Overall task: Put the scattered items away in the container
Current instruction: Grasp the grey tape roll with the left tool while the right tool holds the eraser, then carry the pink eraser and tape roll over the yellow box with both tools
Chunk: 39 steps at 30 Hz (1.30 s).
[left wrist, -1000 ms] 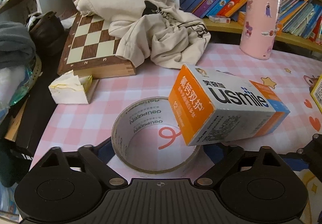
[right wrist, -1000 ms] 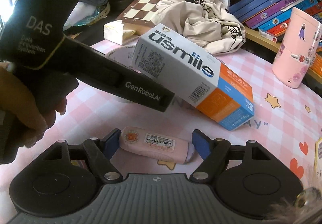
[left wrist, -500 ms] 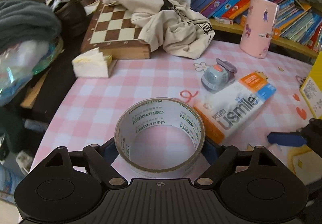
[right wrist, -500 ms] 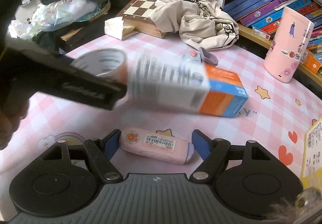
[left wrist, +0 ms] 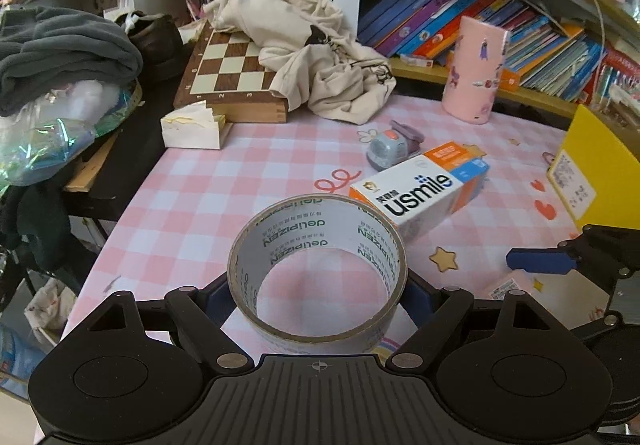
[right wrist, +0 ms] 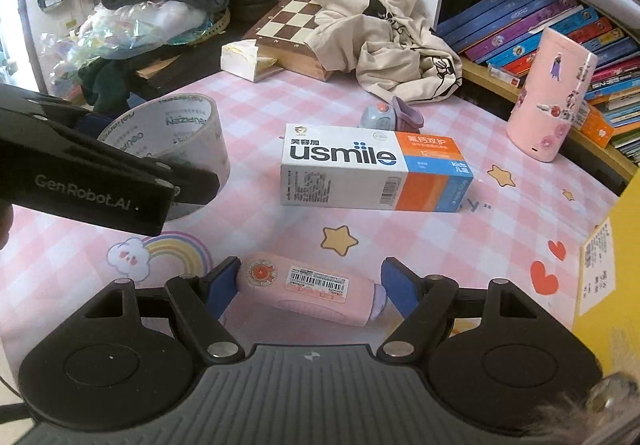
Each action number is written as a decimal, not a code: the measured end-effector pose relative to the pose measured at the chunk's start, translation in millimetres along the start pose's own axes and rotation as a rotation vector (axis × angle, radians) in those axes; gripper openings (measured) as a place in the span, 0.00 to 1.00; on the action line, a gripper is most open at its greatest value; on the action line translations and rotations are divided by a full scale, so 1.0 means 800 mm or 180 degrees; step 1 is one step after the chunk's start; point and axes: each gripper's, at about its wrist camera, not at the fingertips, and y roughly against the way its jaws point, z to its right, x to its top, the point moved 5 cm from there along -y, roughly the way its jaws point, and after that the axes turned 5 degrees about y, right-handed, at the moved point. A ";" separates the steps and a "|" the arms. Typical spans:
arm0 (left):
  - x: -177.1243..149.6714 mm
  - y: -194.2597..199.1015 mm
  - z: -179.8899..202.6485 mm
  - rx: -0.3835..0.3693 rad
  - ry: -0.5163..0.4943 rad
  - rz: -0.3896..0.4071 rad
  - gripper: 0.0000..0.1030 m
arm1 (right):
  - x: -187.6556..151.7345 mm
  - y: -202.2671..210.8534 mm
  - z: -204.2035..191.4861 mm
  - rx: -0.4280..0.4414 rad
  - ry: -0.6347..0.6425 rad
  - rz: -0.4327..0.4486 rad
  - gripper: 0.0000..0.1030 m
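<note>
The counter [right wrist: 256,97], under a pink checked cloth printed with stars, hearts and a rainbow, carries everything. At its far edge a cream cloth [left wrist: 320,57] is heaped over one corner of a wooden chessboard [left wrist: 228,73], and bookshelves [left wrist: 500,21] run behind. A yellow container [left wrist: 596,169] shows at the right edge of both views, with a white label on its side. A tall pink cylinder [right wrist: 550,93] covered in stickers stands upright near the shelf.

The usmile box [right wrist: 372,169] lies flat in the middle of the cloth, its orange and blue end toward the container. Just behind it sits a small grey and purple gadget [right wrist: 384,115] with an orange button.

The left gripper [left wrist: 318,287] is clamped on a roll of tape [left wrist: 320,269], one finger pressed to each side of the ring. In the right wrist view the roll hangs clear above the cloth, left of the box.

The right gripper [right wrist: 310,287] holds a pink tube [right wrist: 308,289] lengthwise, one pad on its round end and the other on its lilac cap. A barcode label faces up.

A torn white paper box [left wrist: 192,125] lies beside the chessboard.
</note>
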 end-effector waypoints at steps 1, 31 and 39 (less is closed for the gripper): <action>-0.002 0.005 0.000 -0.0012 0.0005 0.0013 0.82 | -0.001 0.004 -0.002 -0.0013 0.0005 0.0012 0.73; -0.050 0.132 0.028 -0.0421 -0.0184 0.0347 0.82 | -0.039 0.124 -0.046 -0.0407 -0.0165 0.0223 0.73; -0.060 0.159 0.025 -0.0464 -0.0182 0.0435 0.82 | -0.051 0.157 -0.048 -0.0524 -0.0241 0.0274 0.73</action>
